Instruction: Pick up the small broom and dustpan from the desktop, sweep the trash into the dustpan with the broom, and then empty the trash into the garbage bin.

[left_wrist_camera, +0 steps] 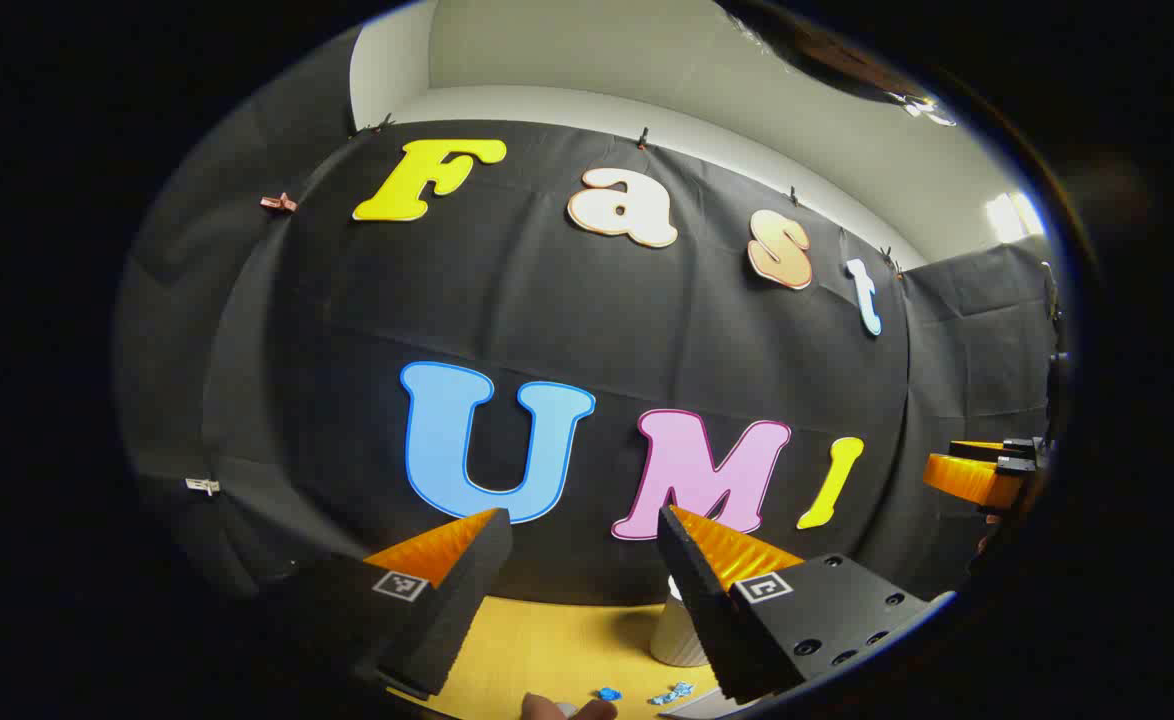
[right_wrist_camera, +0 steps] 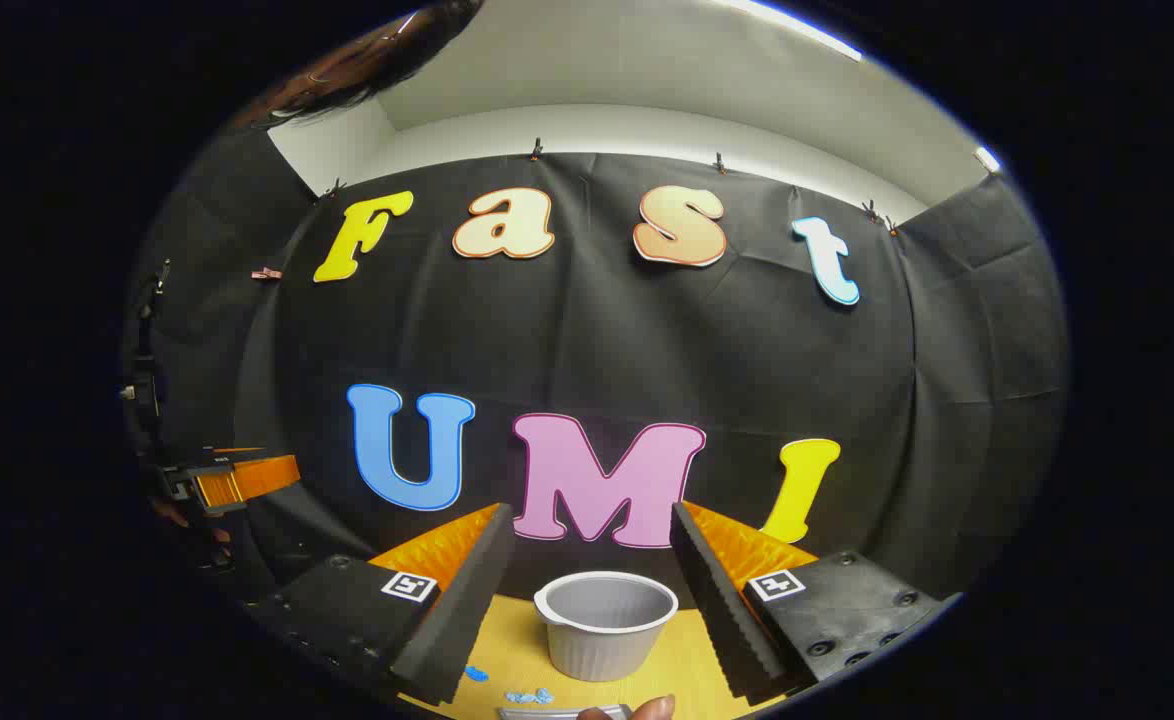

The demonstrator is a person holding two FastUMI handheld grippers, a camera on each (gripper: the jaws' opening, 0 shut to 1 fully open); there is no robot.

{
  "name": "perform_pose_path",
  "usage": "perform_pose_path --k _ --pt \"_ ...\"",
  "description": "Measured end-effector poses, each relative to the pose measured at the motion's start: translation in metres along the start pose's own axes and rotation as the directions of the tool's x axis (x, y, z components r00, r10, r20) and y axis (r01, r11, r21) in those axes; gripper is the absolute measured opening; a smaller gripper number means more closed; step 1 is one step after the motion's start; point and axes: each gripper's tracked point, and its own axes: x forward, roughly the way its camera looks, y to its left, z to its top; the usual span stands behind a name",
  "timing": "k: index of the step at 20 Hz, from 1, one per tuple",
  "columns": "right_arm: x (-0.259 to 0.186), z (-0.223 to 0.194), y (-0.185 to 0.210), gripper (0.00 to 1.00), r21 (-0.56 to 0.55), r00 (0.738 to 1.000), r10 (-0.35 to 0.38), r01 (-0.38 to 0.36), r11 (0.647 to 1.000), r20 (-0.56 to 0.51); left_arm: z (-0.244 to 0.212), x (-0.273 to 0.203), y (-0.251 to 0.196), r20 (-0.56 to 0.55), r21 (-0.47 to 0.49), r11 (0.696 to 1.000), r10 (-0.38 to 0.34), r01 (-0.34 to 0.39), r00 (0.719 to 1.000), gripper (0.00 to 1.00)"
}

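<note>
My left gripper [left_wrist_camera: 582, 515] is open, raised above the yellow desktop [left_wrist_camera: 537, 650], with nothing between its fingers. Below it lie small blue scraps of trash [left_wrist_camera: 607, 693], and the white ribbed bin [left_wrist_camera: 675, 640] stands just behind its right finger. My right gripper [right_wrist_camera: 589, 510] is also open and holds nothing. Beneath and between its fingers stands the white ribbed bin [right_wrist_camera: 607, 620], upright and hollow inside. Blue scraps [right_wrist_camera: 529, 695] lie on the desktop [right_wrist_camera: 687, 650] to the bin's front left. A grey edge [right_wrist_camera: 547, 713] shows at the very bottom; I cannot tell what it is.
The booth's black cloth wall [left_wrist_camera: 587, 320] stands close behind the desk. The right gripper [left_wrist_camera: 987, 470] hangs at the right edge of the left gripper view. The left gripper [right_wrist_camera: 237, 480] shows at the left of the right gripper view. A fingertip [right_wrist_camera: 652, 708] pokes in at the bottom.
</note>
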Motion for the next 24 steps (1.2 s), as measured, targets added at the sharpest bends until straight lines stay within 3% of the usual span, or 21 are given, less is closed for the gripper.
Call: perform_pose_path --k 13,14,15,18,19,21,24 --pt "-0.001 -0.018 0.02 0.97 -0.013 0.997 0.054 -0.054 0.998 -0.047 -0.014 0.0 0.002 -0.03 0.005 1.0 0.006 -0.006 1.0 0.95" --pt "-0.002 -0.02 0.021 0.97 -0.022 0.997 0.058 -0.059 0.998 -0.052 -0.014 0.0 0.003 -0.028 0.01 1.0 0.006 -0.006 1.0 0.92" --pt "-0.002 -0.022 0.022 0.97 -0.029 0.996 0.063 -0.065 0.997 -0.057 -0.015 0.001 0.002 -0.029 0.012 1.0 0.006 -0.006 1.0 0.95" --pt "-0.009 -0.047 0.022 0.97 -0.029 0.984 0.086 -0.092 0.995 -0.158 -0.023 -0.001 0.002 -0.05 0.023 1.0 0.002 -0.001 0.999 0.95" --pt "-0.016 -0.068 0.022 0.97 -0.019 0.962 0.113 -0.121 0.992 -0.25 -0.027 -0.002 0.005 -0.061 0.034 0.999 0.002 0.0 0.998 0.95" --pt "-0.043 -0.117 0.016 0.97 -0.019 0.883 0.134 -0.159 0.987 -0.45 -0.038 -0.006 0.011 -0.083 0.059 0.998 0.009 -0.004 0.997 0.95" --pt "-0.089 -0.198 0.006 0.97 -0.032 0.732 0.134 -0.209 0.977 -0.668 -0.057 -0.011 0.024 -0.12 0.078 0.996 0.041 -0.031 0.992 0.95"
